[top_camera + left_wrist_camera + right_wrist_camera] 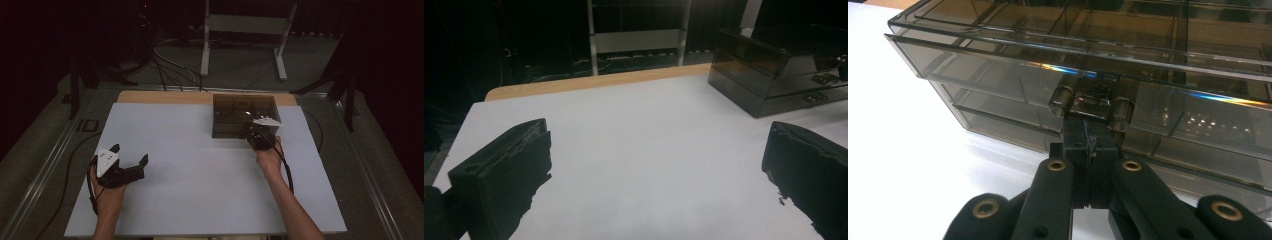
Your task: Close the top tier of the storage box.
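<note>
right gripper (1091, 117) clamped on drawer handle (1091, 106) of smoked organizer (243, 114); next, likely a straight pull. left gripper (131, 160) wide open, empty.

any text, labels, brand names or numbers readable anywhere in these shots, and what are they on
None can be read.
Smoky transparent plastic drawer box: no label or print; only rainbow glints of light on its front.
Grey three-cornered plate on the left gripper: a few dark dots, no letters or numbers.
Right gripper, shut on the upper drawer handle: brass rivets, no markings.
White table sheet: blank.
</note>
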A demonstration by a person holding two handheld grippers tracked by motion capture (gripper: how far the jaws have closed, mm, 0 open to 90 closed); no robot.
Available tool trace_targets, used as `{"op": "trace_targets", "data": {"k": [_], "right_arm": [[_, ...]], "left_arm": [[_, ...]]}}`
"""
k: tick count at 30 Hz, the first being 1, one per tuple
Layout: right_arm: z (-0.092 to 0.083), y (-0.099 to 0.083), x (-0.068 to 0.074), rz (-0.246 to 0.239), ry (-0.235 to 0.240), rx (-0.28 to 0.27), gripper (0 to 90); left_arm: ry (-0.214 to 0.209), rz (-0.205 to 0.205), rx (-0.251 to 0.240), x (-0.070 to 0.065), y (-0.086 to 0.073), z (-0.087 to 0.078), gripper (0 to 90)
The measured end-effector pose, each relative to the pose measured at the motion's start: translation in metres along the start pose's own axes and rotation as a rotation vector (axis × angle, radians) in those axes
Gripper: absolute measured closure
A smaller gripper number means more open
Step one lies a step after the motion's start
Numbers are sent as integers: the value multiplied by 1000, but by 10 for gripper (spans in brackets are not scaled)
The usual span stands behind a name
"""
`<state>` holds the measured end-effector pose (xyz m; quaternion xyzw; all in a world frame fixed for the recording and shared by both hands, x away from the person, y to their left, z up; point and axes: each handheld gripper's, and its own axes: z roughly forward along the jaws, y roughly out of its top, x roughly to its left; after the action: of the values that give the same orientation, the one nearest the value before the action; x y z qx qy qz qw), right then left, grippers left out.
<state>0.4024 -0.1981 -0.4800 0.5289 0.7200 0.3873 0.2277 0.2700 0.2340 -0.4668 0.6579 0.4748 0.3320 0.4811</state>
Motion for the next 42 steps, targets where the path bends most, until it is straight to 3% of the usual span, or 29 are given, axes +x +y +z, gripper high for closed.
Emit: {"op": "trace_targets", "data": {"k": [34,42], "right_arm": [[6,2,-3,16,0,-18,899],[3,1,0,14,29,-21,753]], "left_arm": [[0,3,0,0,0,0,3],[2,2,-3,0,0,-1,3]]}}
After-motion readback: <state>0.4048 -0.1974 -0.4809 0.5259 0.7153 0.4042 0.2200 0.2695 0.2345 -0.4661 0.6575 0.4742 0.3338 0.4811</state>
